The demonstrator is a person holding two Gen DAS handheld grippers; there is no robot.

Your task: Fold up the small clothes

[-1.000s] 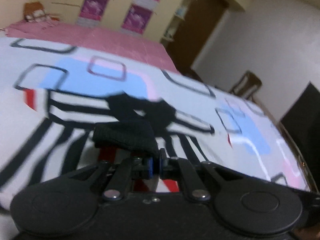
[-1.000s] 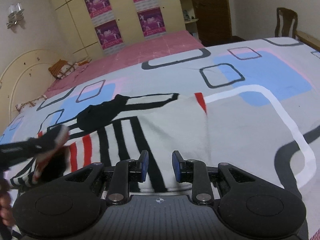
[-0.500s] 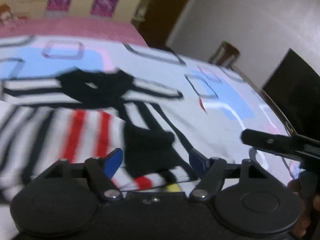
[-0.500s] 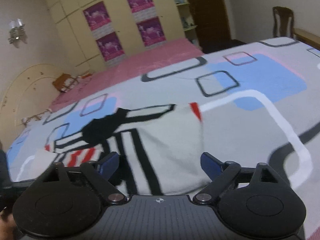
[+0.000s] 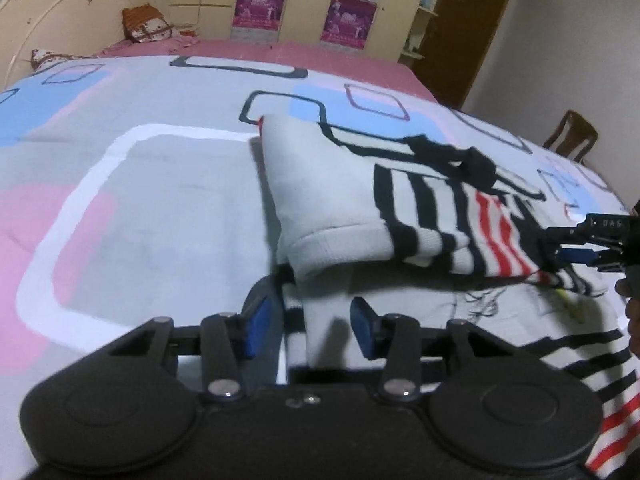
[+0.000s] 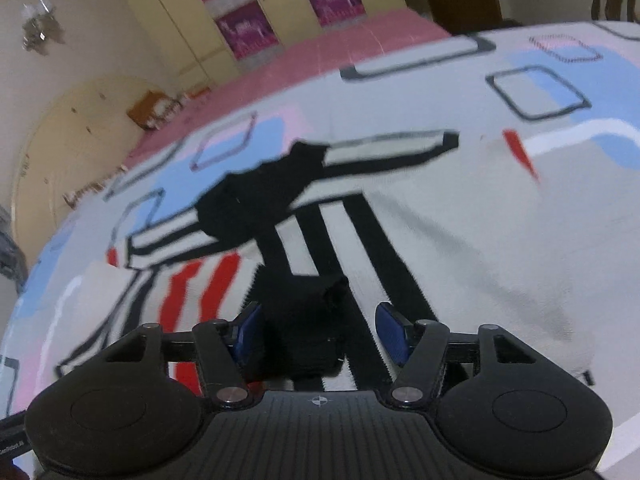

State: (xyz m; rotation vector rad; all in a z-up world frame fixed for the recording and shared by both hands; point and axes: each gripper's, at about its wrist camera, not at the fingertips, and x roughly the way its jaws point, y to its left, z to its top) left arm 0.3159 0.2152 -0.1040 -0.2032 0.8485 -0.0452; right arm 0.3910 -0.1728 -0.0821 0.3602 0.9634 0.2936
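Note:
A small knit sweater [image 5: 332, 184], grey-white with black and red stripes and a black collar [image 6: 256, 200], lies partly folded on the patterned bedspread [image 5: 140, 200]. My left gripper [image 5: 310, 328] hovers at its near-left hem. Its jaws are closing, with a grey and striped fold of cloth between the pads, which do not press on it. My right gripper [image 6: 320, 334] is low over the striped side. Its jaws are closing around a black cuff [image 6: 304, 332], and the right-hand pad still stands off it. The left wrist view shows that right gripper [image 5: 576, 258] at the sweater's far right edge.
Beyond the bedspread, a pink sheet [image 5: 320, 56] runs to a cream headboard [image 5: 60, 20] with a cushion [image 5: 146, 26]. Cupboards with purple posters [image 5: 352, 20] and a brown door [image 5: 464, 32] line the back wall. A wooden chair [image 5: 572, 136] stands at the right.
My left gripper let go of the black cuff, opened, and swung left to the sweater's grey hem. My right gripper opened wide, dropped towards the cuff, and its jaws have narrowed.

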